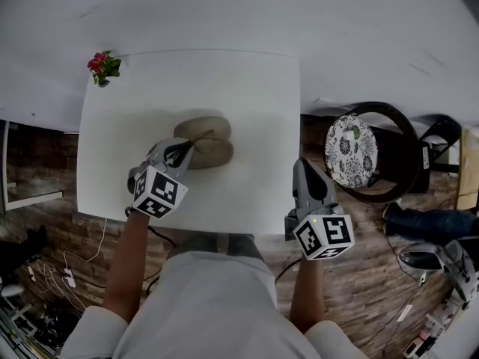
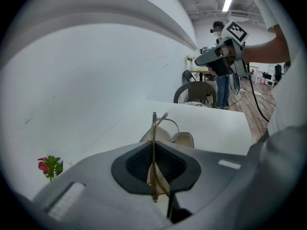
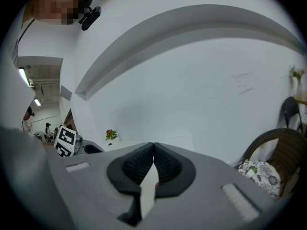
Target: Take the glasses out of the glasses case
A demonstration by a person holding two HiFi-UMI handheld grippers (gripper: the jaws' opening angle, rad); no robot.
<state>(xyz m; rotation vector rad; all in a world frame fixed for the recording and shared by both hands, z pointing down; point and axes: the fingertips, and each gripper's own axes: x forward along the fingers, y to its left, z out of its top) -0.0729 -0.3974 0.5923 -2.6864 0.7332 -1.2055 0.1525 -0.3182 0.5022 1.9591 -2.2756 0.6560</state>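
left gripper over the middle of the white table, pointing down and away from me. its jaws stand narrow, pinched on the glasses: in the left gripper view the thin pale frame runs upright through the slit between the dark pads, one curved piece sticking out past the tips toward the right. the glasses are in my tool, not lying in the case. the glasses case lies open on the table just beyond the jaw tips, two beige halves side by side, hollow sides up; from the left gripper view both halves show behind the frame. whether the frame touches the case i cannot tell. right gripper is at the table's near right corner, well apart from the case, pointing away from me. its jaws are together at the tips with nothing between them, plain in the right gripper view. marker cube of the left tool sits above the near table edge, that of the right tool is off the table over the wooden floor. small plant with red flowers on the far left corner of the table. dark chair with a patterned cushion to the right of the table, apart from it. white cables on the floor at left.
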